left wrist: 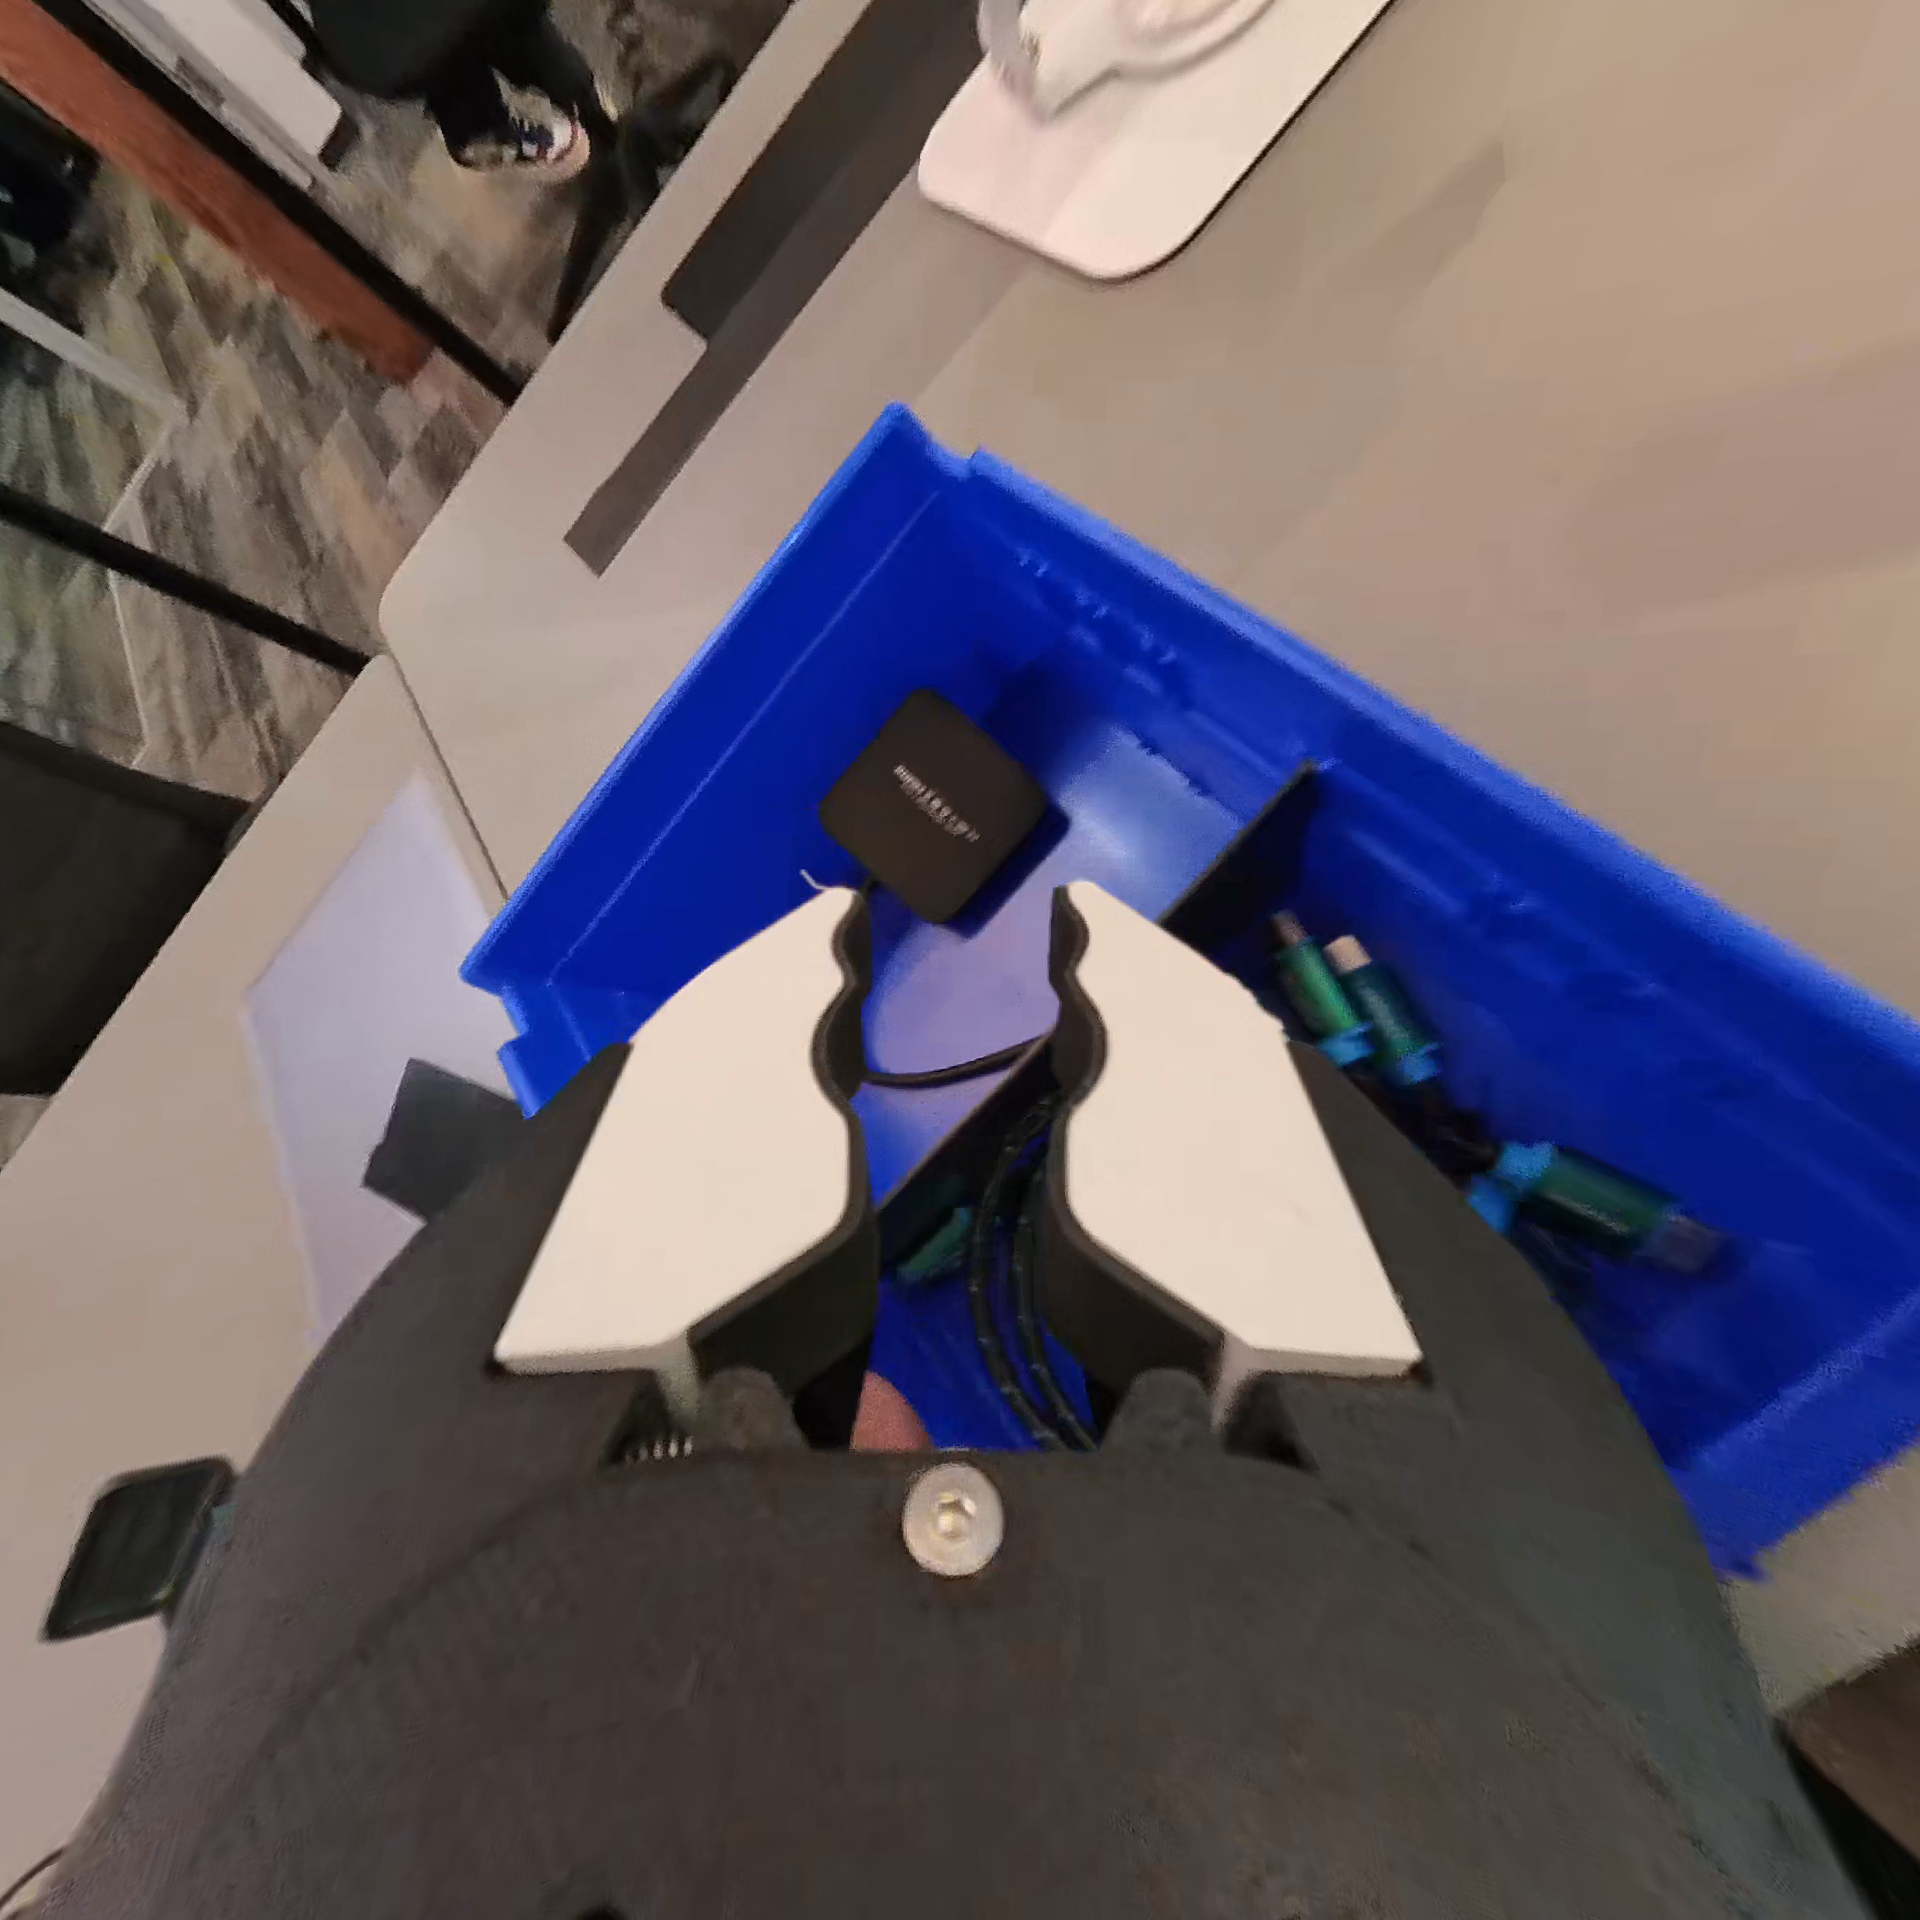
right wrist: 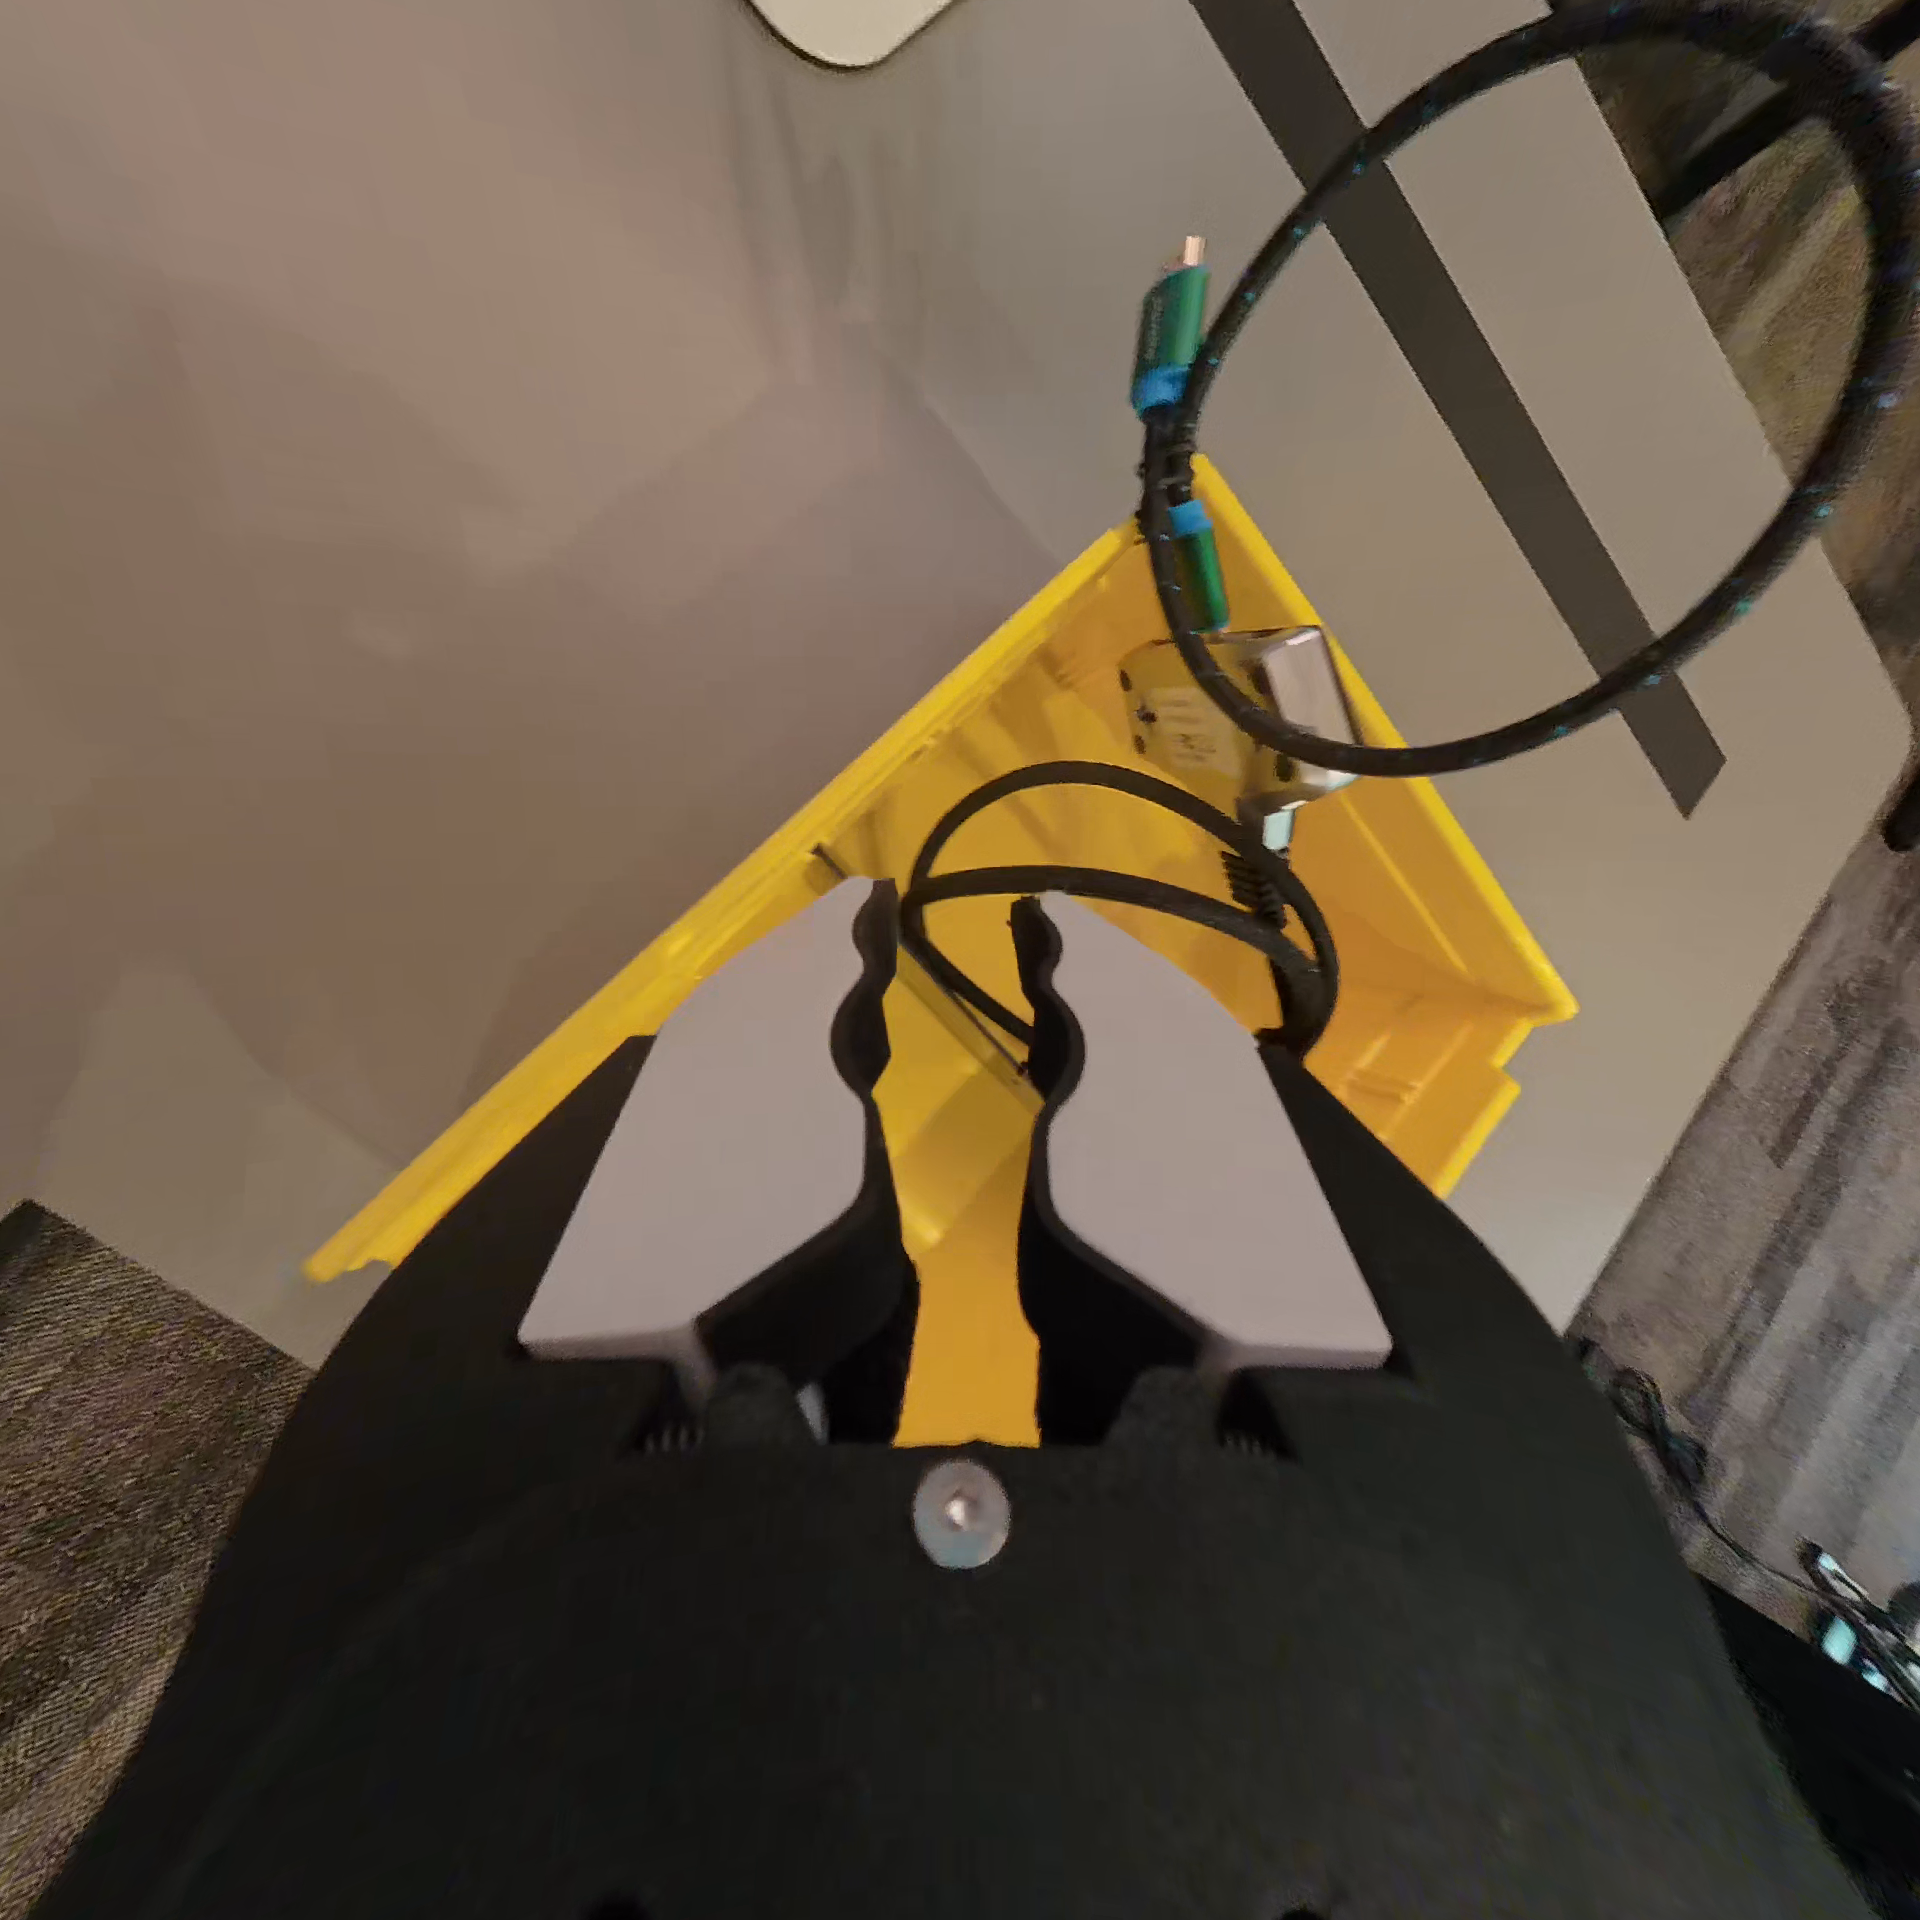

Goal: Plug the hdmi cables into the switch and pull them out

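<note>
In the left wrist view a black square switch (left wrist: pixel 930 821) lies in the end compartment of a blue bin (left wrist: pixel 665 831). Beyond a black divider (left wrist: pixel 1247 842), HDMI cables with green plugs (left wrist: pixel 1351 997) lie in the neighbouring compartment. My left gripper (left wrist: pixel 961 914) is open and empty, above the bin near the switch. In the right wrist view a yellow bin (right wrist: pixel 727 935) holds a metallic switch (right wrist: pixel 1236 717). One green plug (right wrist: pixel 1200 571) meets its top edge. A second green plug (right wrist: pixel 1174 312) hangs free on the looping black braided cable (right wrist: pixel 1558 727). My right gripper (right wrist: pixel 956 904) is open above black cables in the bin.
Both bins sit on a beige table. A white pad (left wrist: pixel 1122 177) lies at the far end and a black strip (left wrist: pixel 707 343) runs along the table. Carpeted floor lies past the table edge, left in the left wrist view (left wrist: pixel 156 416) and right in the right wrist view (right wrist: pixel 1766 1143). The gap from one gripper's tips to the other's is roughly 60 centimeters. The left gripper is farther from the green plug (right wrist: pixel 1200 571), some 60 centimeters, than the right, some 12 centimeters.
</note>
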`<state>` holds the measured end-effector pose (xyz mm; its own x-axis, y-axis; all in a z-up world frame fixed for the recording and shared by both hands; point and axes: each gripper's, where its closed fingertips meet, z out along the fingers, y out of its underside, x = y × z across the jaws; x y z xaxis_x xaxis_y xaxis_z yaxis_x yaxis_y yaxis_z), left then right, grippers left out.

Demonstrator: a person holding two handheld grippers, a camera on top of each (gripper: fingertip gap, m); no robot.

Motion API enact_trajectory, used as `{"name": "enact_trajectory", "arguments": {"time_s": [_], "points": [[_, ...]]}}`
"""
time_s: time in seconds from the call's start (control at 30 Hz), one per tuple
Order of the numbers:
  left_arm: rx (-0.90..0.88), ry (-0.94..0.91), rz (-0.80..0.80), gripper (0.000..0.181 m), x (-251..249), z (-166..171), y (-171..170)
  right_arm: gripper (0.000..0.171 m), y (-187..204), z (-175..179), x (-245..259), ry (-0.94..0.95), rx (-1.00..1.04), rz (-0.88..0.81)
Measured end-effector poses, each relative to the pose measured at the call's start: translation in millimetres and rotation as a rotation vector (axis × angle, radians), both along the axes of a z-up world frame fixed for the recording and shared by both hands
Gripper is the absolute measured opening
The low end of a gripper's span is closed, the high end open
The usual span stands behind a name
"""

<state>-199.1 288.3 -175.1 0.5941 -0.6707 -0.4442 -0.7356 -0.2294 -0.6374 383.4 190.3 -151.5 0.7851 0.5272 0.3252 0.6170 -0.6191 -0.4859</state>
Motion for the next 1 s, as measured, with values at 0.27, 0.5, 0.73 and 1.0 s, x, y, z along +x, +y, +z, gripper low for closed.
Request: {"name": "enact_trajectory", "arguments": {"time_s": [0.27, 0.5, 0.73, 1.0], "points": [[-0.178, 0.418, -0.021, 0.03, -19, -57, 67, 0.021, -19, -7, -39, 0.092, 0.026, 0.058], [-0.364, 0.663, 0.001, 0.018, -44, -106, 93, 0.02, -29, 2, -57, 0.104, 0.066, 0.094], [-0.315, 0.642, -0.004, 0.006, -45, -112, 96, 0.017, -33, 12, -60, 0.119, 0.101, 0.099], [-0.029, 0.388, 0.043, 0.004, -32, -27, 88, 0.018, -31, 32, -109, 0.17, 0.174, 0.204]]}}
